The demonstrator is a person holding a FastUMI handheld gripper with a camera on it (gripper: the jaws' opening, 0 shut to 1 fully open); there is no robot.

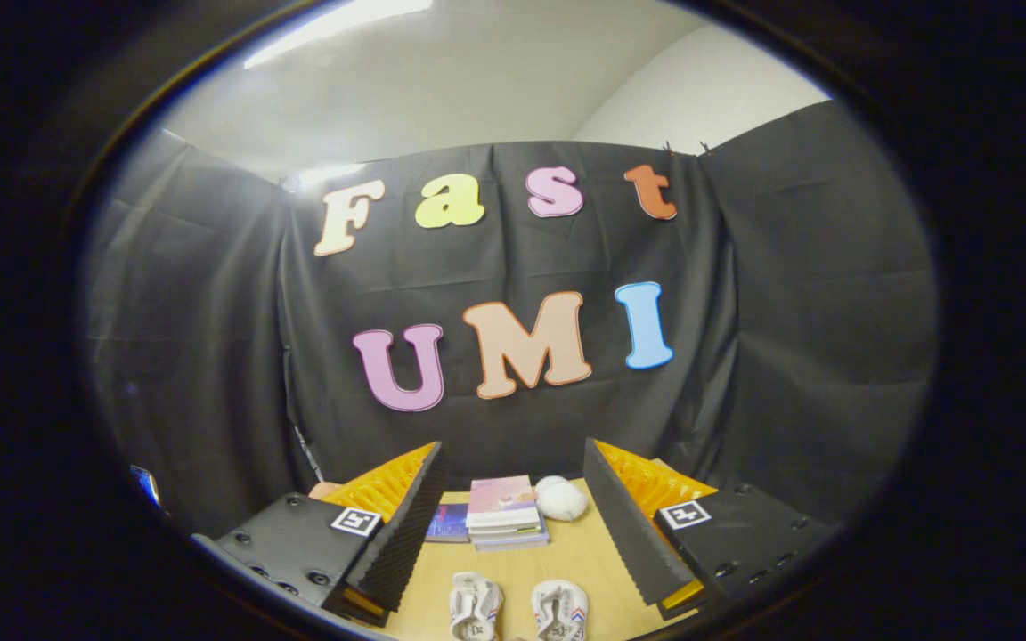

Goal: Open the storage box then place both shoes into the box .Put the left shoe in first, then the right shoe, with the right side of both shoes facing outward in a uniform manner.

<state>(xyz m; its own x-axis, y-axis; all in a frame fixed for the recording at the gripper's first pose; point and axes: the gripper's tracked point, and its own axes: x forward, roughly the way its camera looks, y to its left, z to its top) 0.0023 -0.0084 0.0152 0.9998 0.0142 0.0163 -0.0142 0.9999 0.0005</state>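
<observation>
Two white shoes stand side by side on the wooden table (584,552), toes pointing toward me: one shoe (476,607) on the left, the other shoe (560,609) with red and blue stripes on the right. My gripper (513,570) is held high above the table, its fingers wide apart and nothing between them. Both shoes lie below and between the fingertips. I cannot make out a storage box.
A stack of books (504,512) lies beyond the shoes in the middle of the table, with a dark book (448,523) to its left. A white round soft object (560,500) sits to the right of the stack. Black cloth walls close the booth behind.
</observation>
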